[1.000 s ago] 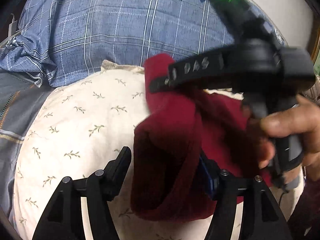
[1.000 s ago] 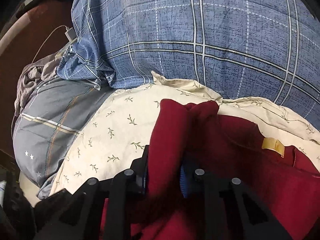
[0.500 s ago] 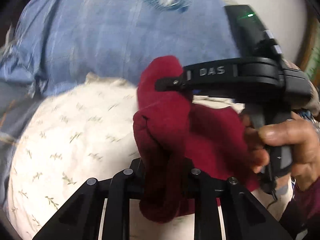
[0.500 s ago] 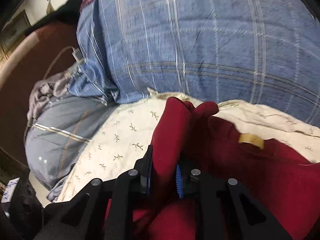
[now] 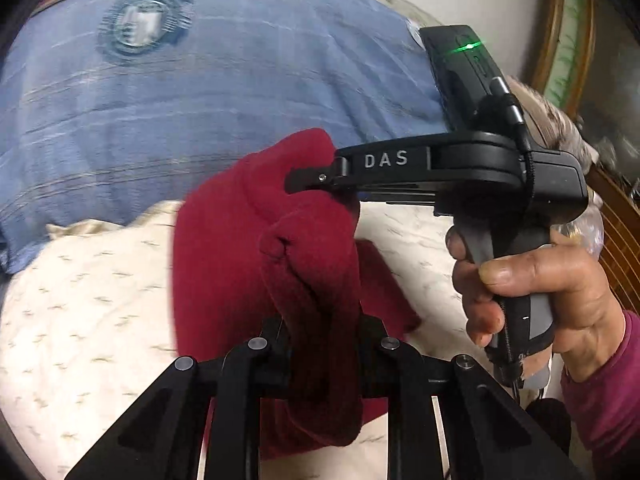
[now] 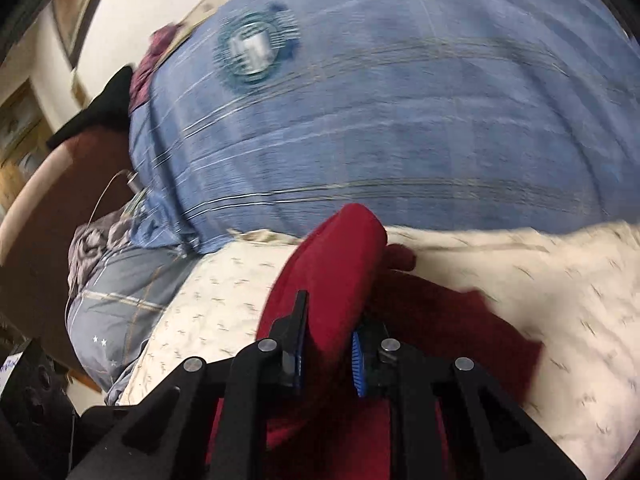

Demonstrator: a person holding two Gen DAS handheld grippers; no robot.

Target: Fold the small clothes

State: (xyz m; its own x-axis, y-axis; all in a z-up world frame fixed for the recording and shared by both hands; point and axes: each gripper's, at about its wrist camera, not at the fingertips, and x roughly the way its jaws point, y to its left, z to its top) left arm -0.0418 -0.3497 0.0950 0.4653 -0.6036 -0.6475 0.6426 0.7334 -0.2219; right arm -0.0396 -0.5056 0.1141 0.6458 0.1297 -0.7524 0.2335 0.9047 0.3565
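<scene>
A small dark red fleece garment [image 5: 240, 248] hangs bunched above a cream leaf-print pillow [image 5: 92, 304]. My left gripper [image 5: 324, 340] is shut on a thick fold of it. My right gripper [image 5: 308, 178] shows in the left wrist view, held by a hand, its tip pinching the garment's upper edge. In the right wrist view my right gripper [image 6: 326, 344] is shut on a red fold [image 6: 336, 264], and the rest of the garment trails down to the right over the pillow [image 6: 520, 280].
A big blue plaid pillow [image 5: 200, 100] with a round badge lies behind the cream one. A grey striped cushion [image 6: 116, 304] and a white cable [image 6: 108, 188] sit at the left. A wood-framed panel [image 5: 560, 36] stands at the far right.
My left gripper has closed on the red garment. Both grippers have lifted it up off the cream pillow, and the views have tilted upward.
</scene>
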